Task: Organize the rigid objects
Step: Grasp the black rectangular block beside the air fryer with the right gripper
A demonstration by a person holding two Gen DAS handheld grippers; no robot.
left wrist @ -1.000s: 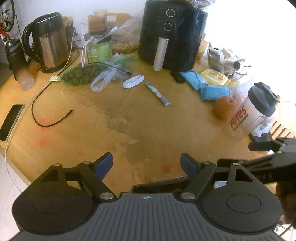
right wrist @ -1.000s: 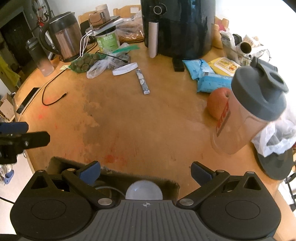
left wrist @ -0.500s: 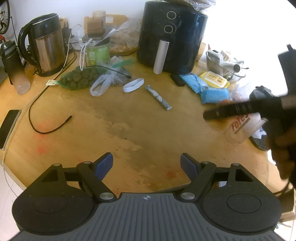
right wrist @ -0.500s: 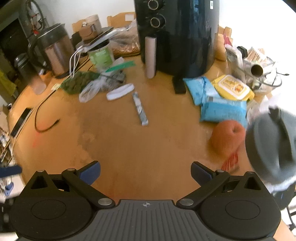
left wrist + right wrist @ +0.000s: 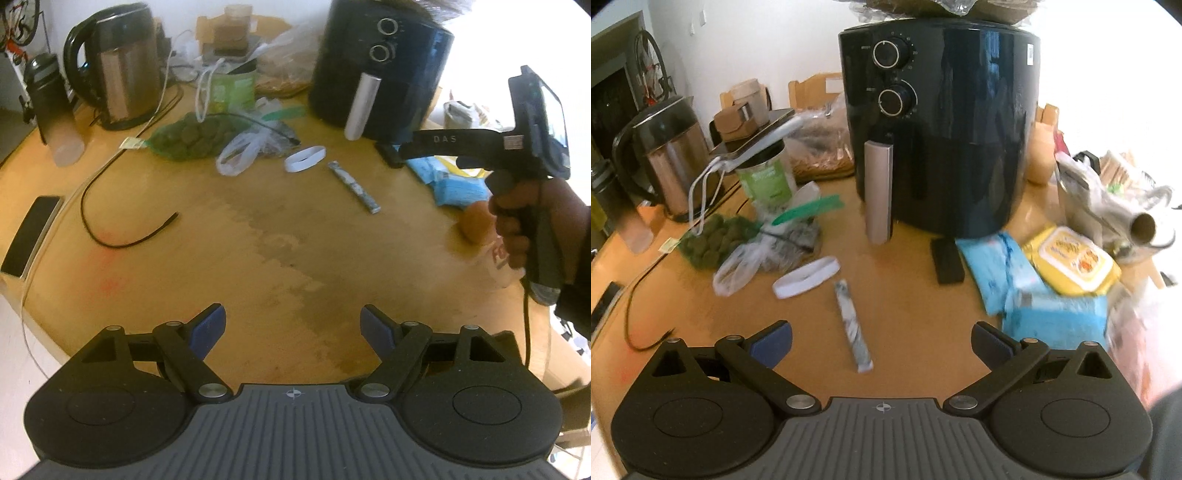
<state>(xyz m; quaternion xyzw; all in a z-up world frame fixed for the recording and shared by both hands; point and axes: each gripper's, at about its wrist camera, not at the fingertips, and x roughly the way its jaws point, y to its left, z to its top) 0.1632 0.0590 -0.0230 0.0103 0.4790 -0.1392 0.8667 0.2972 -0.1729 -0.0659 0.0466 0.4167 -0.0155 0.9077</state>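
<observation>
The left gripper [image 5: 293, 326] hangs wide apart over the wooden surface [image 5: 295, 251], while the right gripper [image 5: 480, 142] reaches toward the air fryer [image 5: 380, 70].

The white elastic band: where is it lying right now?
The flat white elastic band lies on the wooden table, left of centre in the right wrist view, between the clear plastic bag and the slim grey-patterned sachet.

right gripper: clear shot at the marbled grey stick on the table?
Probably yes. The right gripper is open, and the stick lies between its fingers on bare table; the white band sits apart to the left.
</observation>
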